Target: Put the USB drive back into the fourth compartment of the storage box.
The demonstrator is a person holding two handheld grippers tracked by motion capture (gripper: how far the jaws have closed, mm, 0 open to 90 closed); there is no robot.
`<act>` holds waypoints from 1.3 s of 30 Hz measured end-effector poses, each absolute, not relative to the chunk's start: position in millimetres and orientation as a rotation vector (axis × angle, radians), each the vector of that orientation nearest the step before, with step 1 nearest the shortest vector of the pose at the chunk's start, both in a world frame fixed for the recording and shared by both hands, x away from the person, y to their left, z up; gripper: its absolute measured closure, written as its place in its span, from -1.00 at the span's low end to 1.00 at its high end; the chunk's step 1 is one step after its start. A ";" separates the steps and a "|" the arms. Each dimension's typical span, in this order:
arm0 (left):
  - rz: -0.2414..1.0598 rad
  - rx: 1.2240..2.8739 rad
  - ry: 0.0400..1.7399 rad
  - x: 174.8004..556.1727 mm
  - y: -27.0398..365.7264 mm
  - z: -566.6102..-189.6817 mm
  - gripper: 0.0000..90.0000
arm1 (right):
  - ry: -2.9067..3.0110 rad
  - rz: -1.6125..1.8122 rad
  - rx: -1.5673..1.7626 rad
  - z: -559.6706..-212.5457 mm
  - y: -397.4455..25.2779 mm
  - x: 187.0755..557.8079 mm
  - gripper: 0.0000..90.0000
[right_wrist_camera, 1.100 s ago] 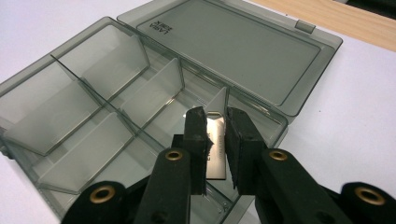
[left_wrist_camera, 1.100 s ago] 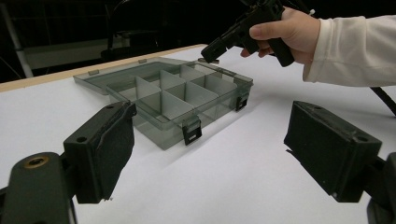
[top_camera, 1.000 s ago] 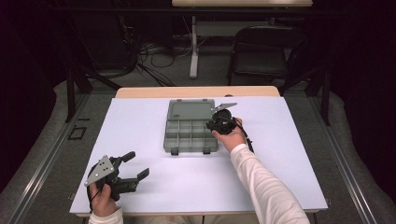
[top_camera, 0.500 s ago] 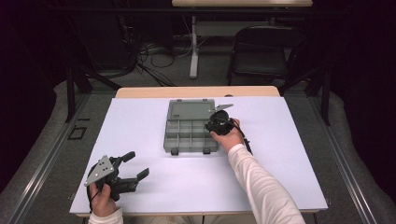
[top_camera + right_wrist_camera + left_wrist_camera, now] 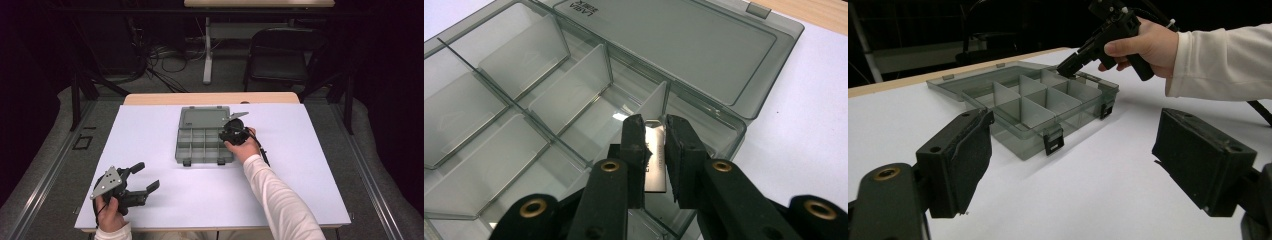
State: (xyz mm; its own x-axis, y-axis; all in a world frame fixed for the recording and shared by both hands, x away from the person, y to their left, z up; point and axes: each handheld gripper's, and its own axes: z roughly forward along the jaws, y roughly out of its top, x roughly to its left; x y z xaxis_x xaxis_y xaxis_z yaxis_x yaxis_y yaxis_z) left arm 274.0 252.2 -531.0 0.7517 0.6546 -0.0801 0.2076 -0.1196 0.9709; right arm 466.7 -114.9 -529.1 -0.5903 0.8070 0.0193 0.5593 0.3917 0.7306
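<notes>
Our right gripper (image 5: 655,150) clamps a small flat silver metal plate (image 5: 655,160) upright over the right-hand compartments of the smoky clear organizer box (image 5: 200,142), which lies open, lid flat, near the table's (image 5: 310,165) far edge. Our left gripper (image 5: 142,176) rests agape by the near left corner, with bare white surface around it.

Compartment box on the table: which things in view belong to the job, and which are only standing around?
In the job:
- compartment box, lid open
- flat metal piece, clamped in the right tool

Standing around:
- left tool, open, apart
- chair
- floor cables
</notes>
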 end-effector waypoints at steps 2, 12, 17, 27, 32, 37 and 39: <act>0.438 1.684 0.691 274.1 252.2 -531.0 -0.66 | 2.315 1.019 1.188 -529.1 -115.0 466.7 0.76; 0.434 1.688 0.688 275.0 251.4 -531.0 -0.66 | 2.302 1.028 1.183 -526.6 -115.8 465.4 0.70; 0.435 1.684 0.692 275.4 251.4 -531.2 -0.66 | 2.299 1.034 1.183 -525.8 -116.5 464.9 0.61; 0.430 1.688 0.688 275.8 251.0 -531.3 -0.66 | 2.285 1.073 1.177 -523.6 -113.9 460.7 0.23; 0.427 1.689 0.688 276.2 250.3 -531.7 -0.66 | 2.274 1.071 1.161 -521.6 -112.9 456.9 0.15; 0.426 1.689 0.687 276.2 249.9 -531.8 -0.66 | 2.233 1.081 1.096 -519.2 -114.5 452.7 0.07; 0.425 1.689 0.688 276.3 249.7 -531.9 -0.66 | 2.222 1.089 1.098 -517.9 -115.1 451.7 0.05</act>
State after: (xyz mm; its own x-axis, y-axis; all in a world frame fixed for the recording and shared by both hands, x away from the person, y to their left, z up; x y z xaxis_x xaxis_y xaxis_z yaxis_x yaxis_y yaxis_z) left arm 276.3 249.7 -531.9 0.7582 0.6464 -0.0856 0.2132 -0.1217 0.9694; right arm 451.7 -115.1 -517.9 -0.5935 0.8041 -0.0342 0.4657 0.3777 0.8003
